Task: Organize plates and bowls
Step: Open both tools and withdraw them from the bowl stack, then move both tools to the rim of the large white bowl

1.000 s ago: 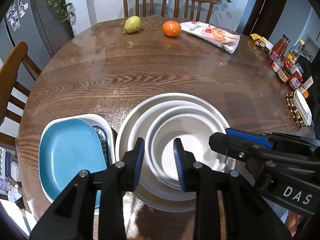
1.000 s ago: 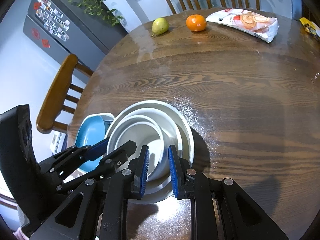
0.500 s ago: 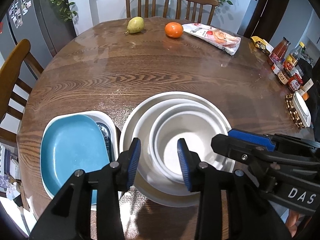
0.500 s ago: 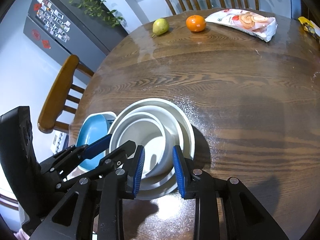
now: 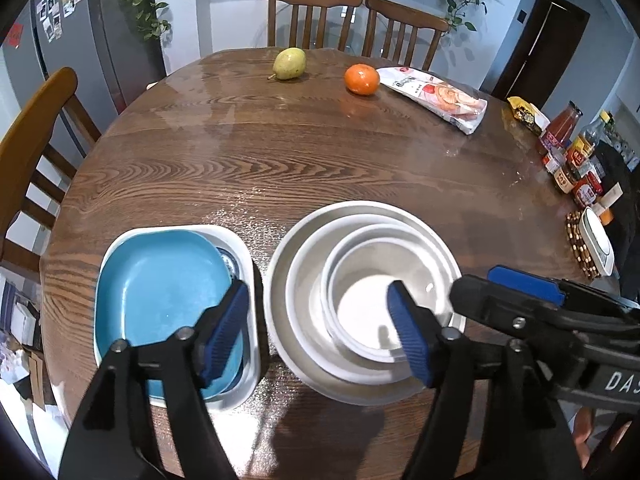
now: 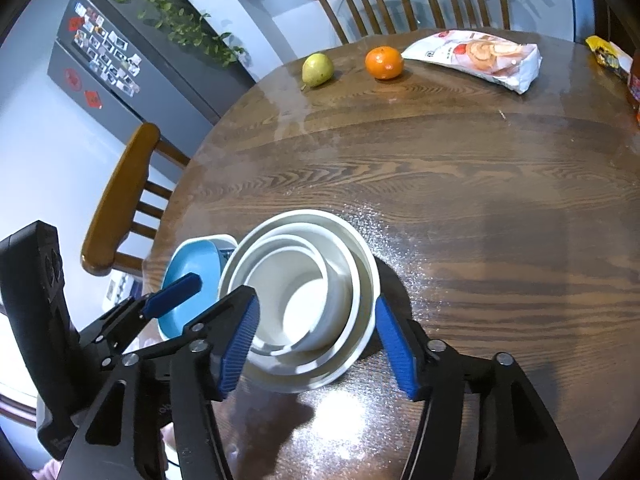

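Spreading apart at the bottom of its own view, the left gripper [image 5: 316, 328] has its blue-padded jaws opening, with nothing pinched; one pad hangs over the blue plate and the other over the innermost bowl. The right gripper [image 6: 316, 344] at the lower centre of its frame is likewise opening, its pads standing either side of the bowl stack without pressing on it (a gap shows at each pad).

Just beyond the pads sits the stack of three nested white round bowls [image 5: 304, 276] [image 6: 360, 264], the smallest inside, resting on the dark round wooden bench [image 5: 320, 160] [image 6: 440, 180]. Just beside it, toward the left of both frames, lies the blue rounded-square plate [image 5: 160, 280] [image 6: 192, 260], set inside a white rectangular dish [image 5: 248, 264].

Farther off, at the upper middle of the frames, a green-yellow pear [image 5: 289, 63] [image 6: 317, 69], an orange [image 5: 361, 79] [image 6: 383, 62] and a white snack packet [image 5: 436, 98] [image 6: 480, 56] lie along the far edge. Sauce bottles and jars [image 5: 572, 152] crowd the right edge of the left view.
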Available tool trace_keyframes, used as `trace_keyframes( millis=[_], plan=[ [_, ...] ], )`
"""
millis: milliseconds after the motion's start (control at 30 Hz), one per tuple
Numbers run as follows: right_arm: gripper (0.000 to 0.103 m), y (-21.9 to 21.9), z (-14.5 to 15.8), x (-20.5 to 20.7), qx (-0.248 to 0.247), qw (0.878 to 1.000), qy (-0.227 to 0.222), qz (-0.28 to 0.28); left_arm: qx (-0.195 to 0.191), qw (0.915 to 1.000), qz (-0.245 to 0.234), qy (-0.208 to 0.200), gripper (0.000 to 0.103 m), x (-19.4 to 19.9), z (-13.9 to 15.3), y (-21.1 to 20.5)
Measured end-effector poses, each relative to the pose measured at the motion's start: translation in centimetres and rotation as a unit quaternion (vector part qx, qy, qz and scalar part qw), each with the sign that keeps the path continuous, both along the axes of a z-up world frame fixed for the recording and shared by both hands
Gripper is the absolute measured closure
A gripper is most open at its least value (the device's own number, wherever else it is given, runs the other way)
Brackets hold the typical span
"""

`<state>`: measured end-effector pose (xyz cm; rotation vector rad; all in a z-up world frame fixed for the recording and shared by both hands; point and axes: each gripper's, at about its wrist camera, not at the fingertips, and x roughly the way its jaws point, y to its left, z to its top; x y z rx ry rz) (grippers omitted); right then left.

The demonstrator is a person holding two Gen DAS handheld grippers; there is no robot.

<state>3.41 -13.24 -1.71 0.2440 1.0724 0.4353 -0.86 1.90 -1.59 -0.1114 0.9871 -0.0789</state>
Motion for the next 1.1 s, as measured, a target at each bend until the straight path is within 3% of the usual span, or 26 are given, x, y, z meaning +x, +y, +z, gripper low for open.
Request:
trace_keyframes(
  millis=[133,333,733,900,1100],
  plan=[
    [0.028,-0.5,0.1,-0.2,-0.003,1.0,0.002,-0.004,-0.014,0.9998,0.01,0.006,0.025,-0.1,0.0,0.6],
    [0.027,-1.7,-0.2,-0.1,-0.002,1.0,0.009,-0.027,-0.026,0.9991,0.029,0.015,0.017,-0.1,0.1,1.8],
    [0.027,-3.5,-1.9,-0.1,0.003,0.998,0.032,-0.051,-0.038,0.996,0.068,0.043,0.017,0.4,-0.9,5.6],
    [0.027,-4.0,-2.5,0.3,0.015,0.998,0.034,-0.059,-0.05,0.9943,0.078,0.052,0.021,0.7,-1.1,6.7],
    [0.027,-3.9,-3.1,0.9,0.017,0.998,0.038,-0.055,-0.056,0.9936,0.067,0.071,0.042,1.4,-1.6,6.8]
  ],
)
